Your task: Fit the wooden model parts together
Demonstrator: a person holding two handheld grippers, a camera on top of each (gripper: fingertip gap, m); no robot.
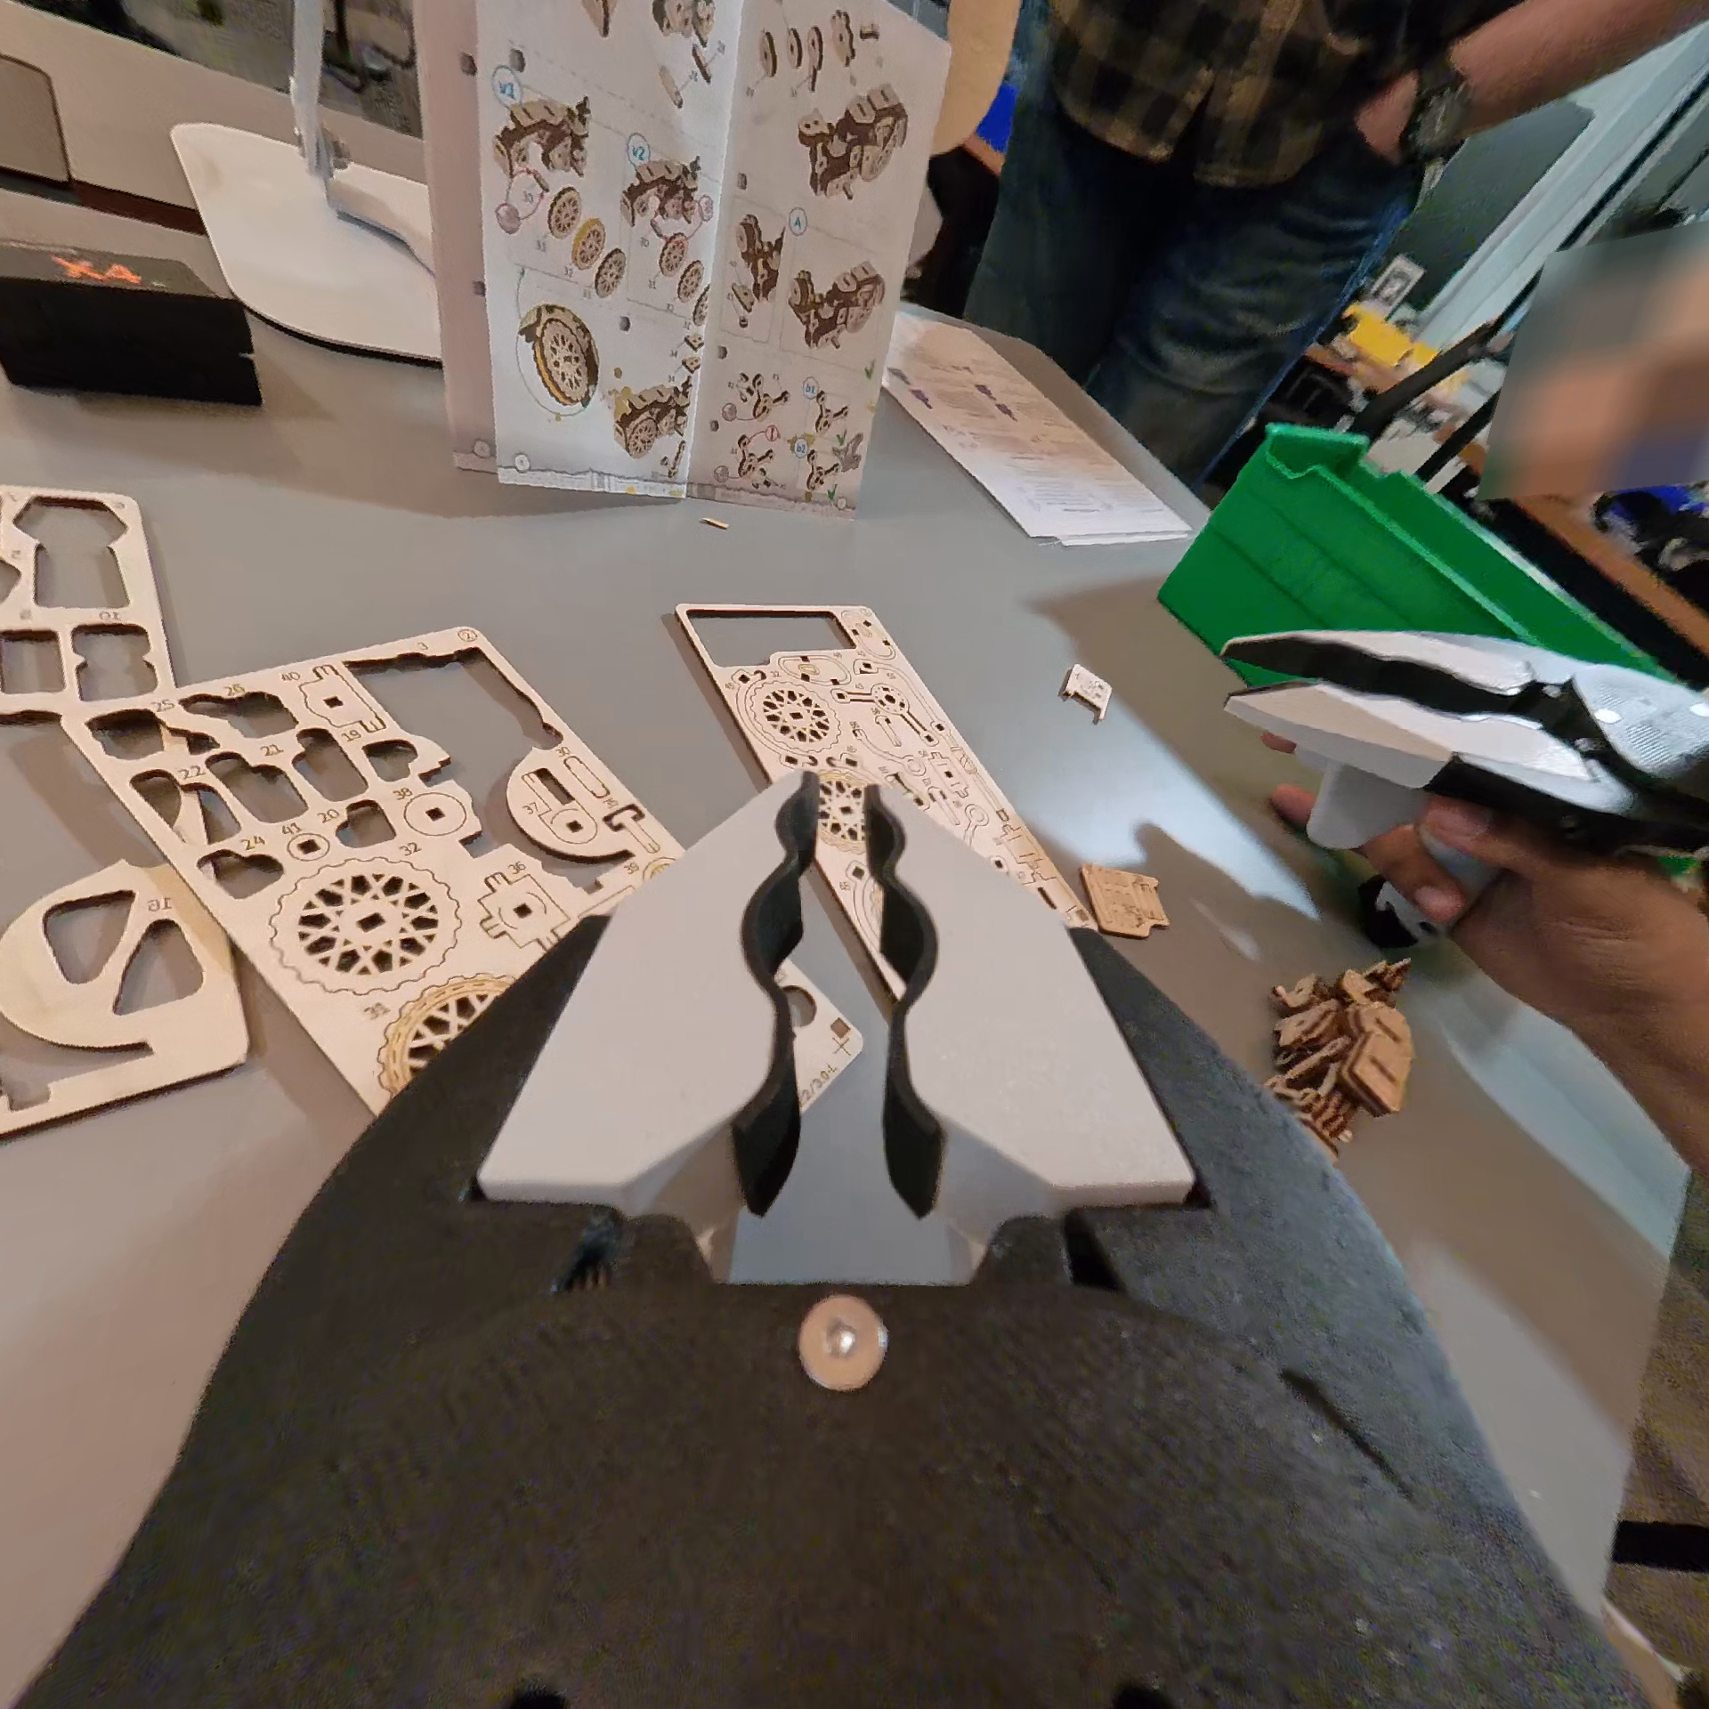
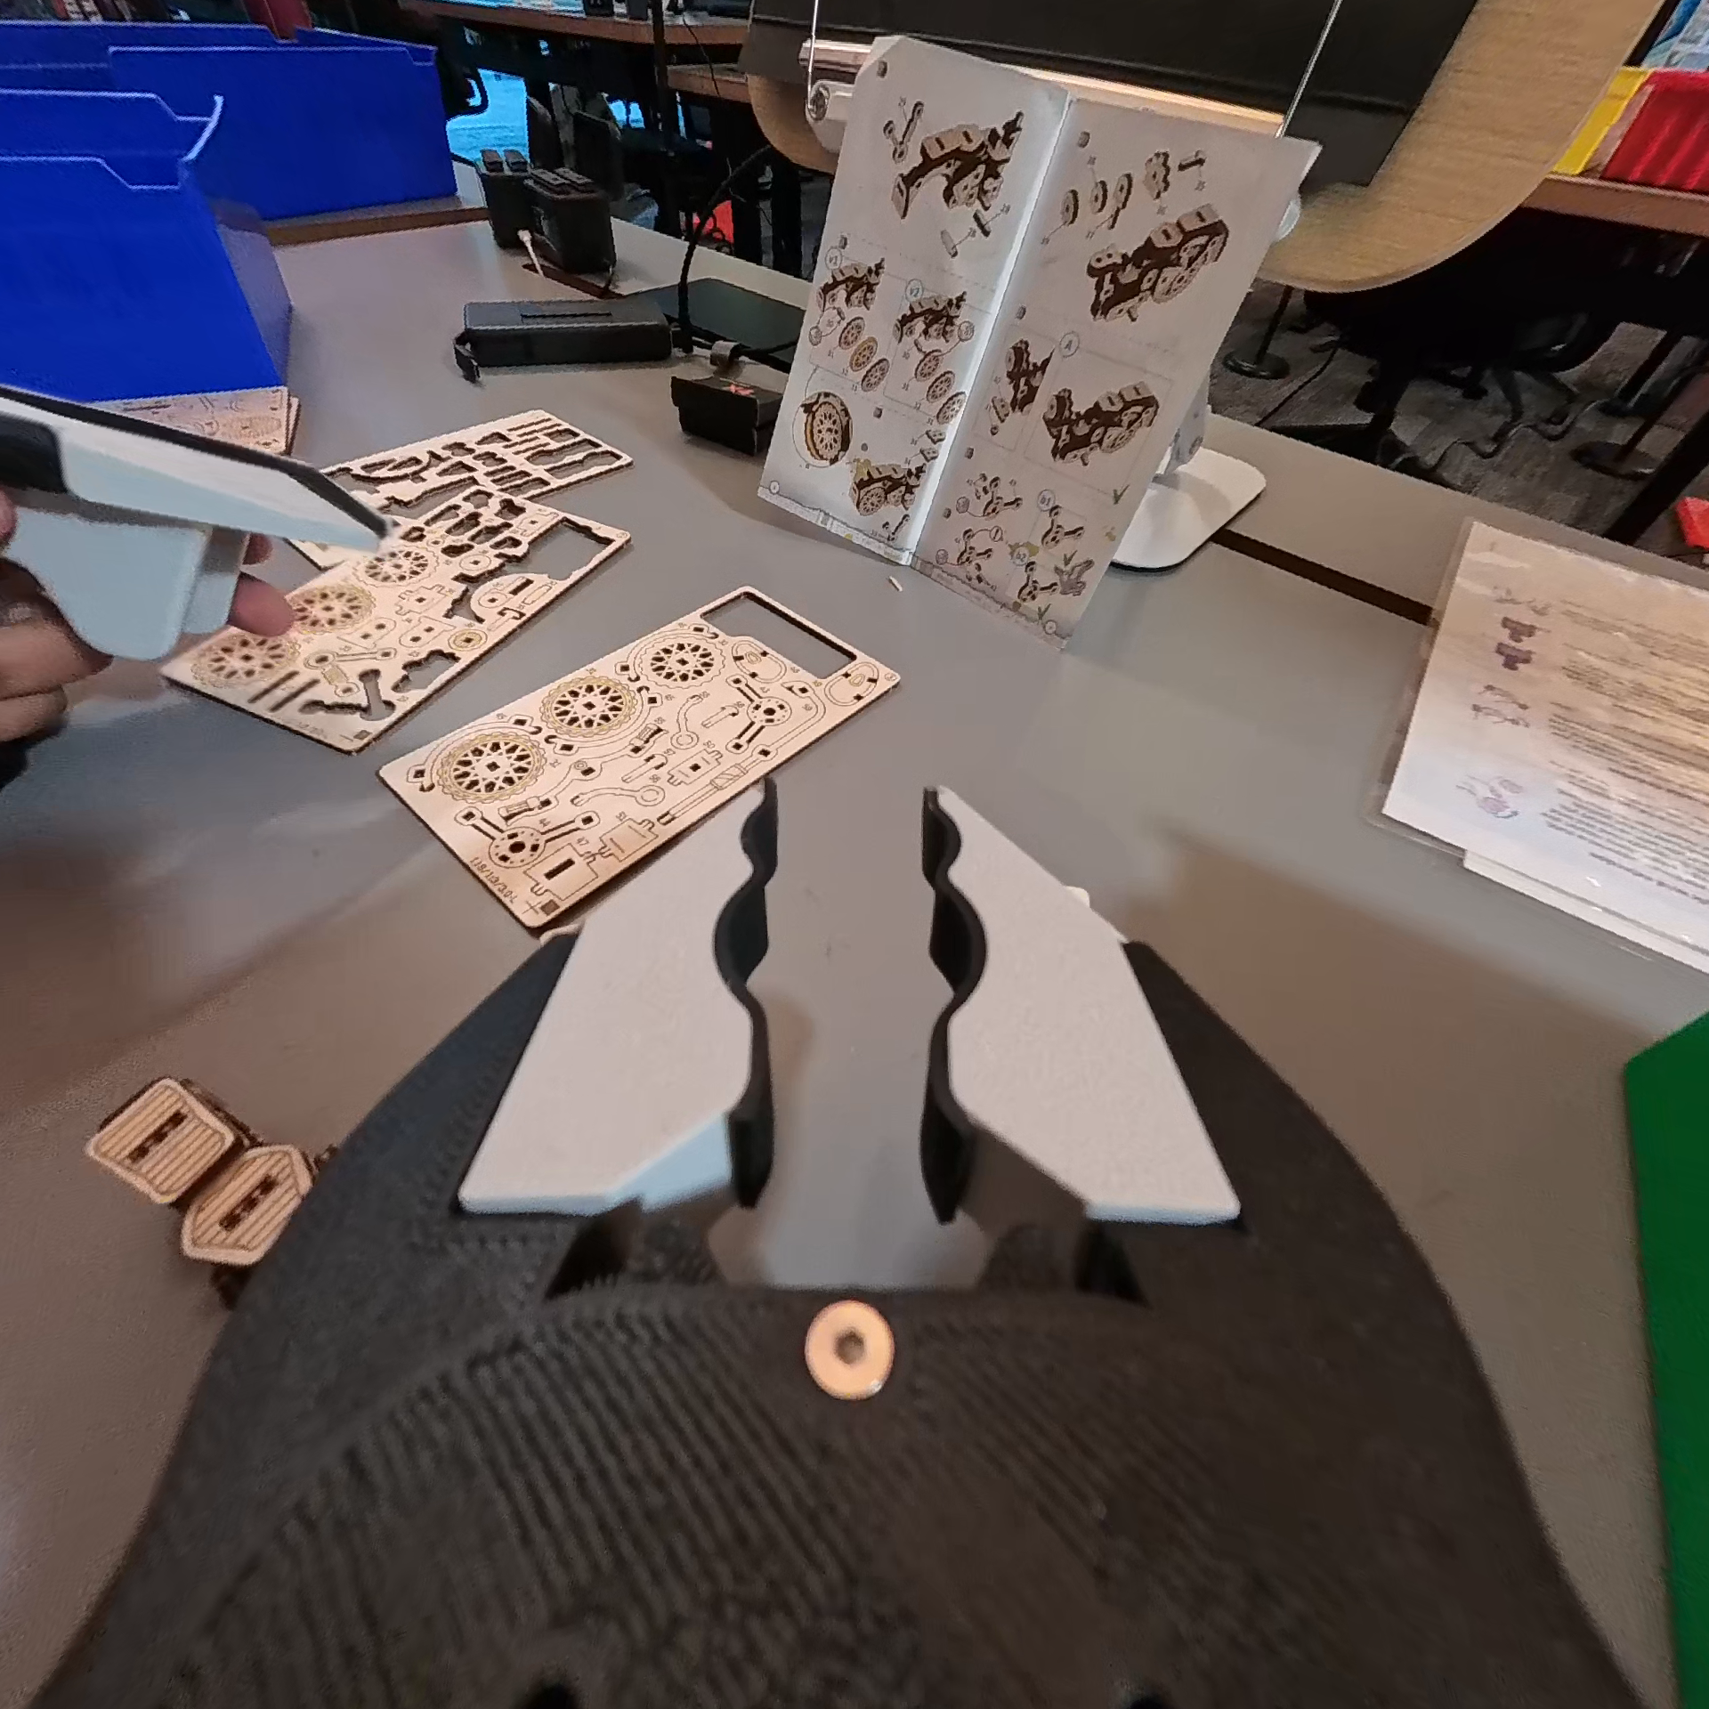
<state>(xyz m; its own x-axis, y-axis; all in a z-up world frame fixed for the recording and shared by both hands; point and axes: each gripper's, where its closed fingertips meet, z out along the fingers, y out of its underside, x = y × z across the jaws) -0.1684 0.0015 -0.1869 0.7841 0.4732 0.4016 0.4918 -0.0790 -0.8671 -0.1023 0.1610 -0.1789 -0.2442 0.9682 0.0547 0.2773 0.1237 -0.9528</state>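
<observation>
My left gripper point(image 1: 843, 786) hovers over a wooden sheet of gears and small parts point(image 1: 832, 703) on the grey table point(image 1: 555, 573). Its jaws stand a narrow gap apart with nothing between them. It also shows in the right wrist view point(image 2: 370, 527), above a second parts sheet point(image 2: 398, 610). My right gripper point(image 2: 846, 795) is open and empty, just past the near end of the gear sheet point(image 2: 638, 749). It shows at the right in the left wrist view point(image 1: 1230, 677). A partly built wooden model point(image 1: 1341, 1045) lies below it and shows at the left in the right wrist view point(image 2: 203, 1174).
An instruction booklet point(image 1: 666, 277) stands open at the back. Emptied sheets point(image 1: 83, 592) lie at the left, a loose wooden piece point(image 1: 1124, 899) and a small chip point(image 1: 1087, 689) at the right. A green bin point(image 1: 1341, 564), paper sheets point(image 2: 1572, 740), blue bins point(image 2: 120, 231) and a person point(image 1: 1248, 139) border the table. My right fingertips sit around 20 cm from my left ones. The loose wooden piece point(image 1: 1124, 899) lies around 8 cm away from my right fingertips.
</observation>
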